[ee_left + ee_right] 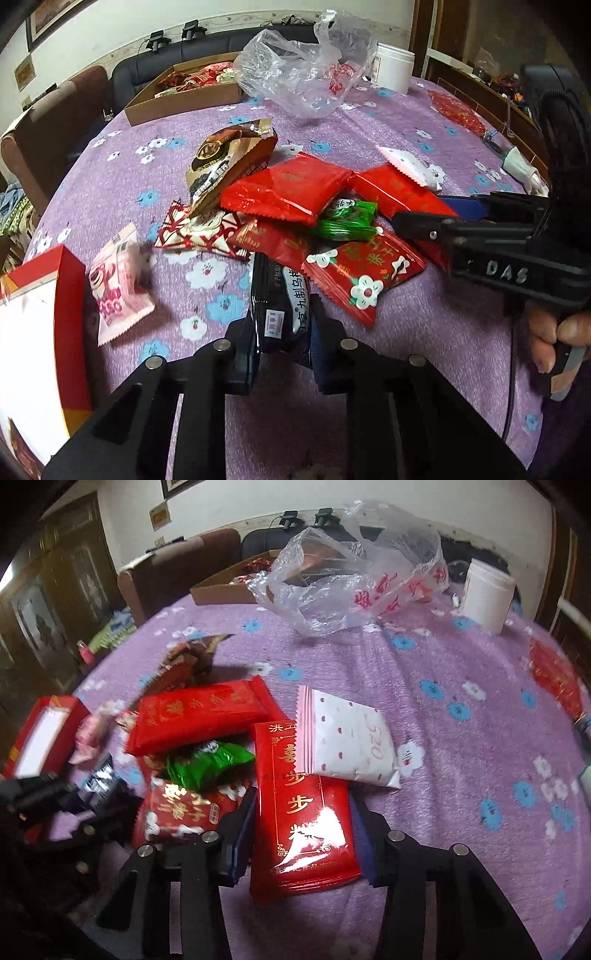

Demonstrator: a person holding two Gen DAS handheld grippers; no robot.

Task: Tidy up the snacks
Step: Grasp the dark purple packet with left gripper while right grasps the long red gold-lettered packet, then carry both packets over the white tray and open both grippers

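The left gripper [282, 332] had its fingers clamped on the near end of a glossy black snack packet with white lettering [279, 295], at the pile's front edge on the purple flowered bench [369, 118]. The right gripper [301, 834] straddled a long shiny red packet with gold characters [299, 805], fingers apart on either side, whether touching I couldn't tell.

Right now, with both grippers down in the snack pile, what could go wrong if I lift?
1. The black packet in the left gripper lies under a red flowered packet; lifting may drag that along.
2. The white-and-pink packet rests on the long red packet between the right gripper's jaws and could slide off.
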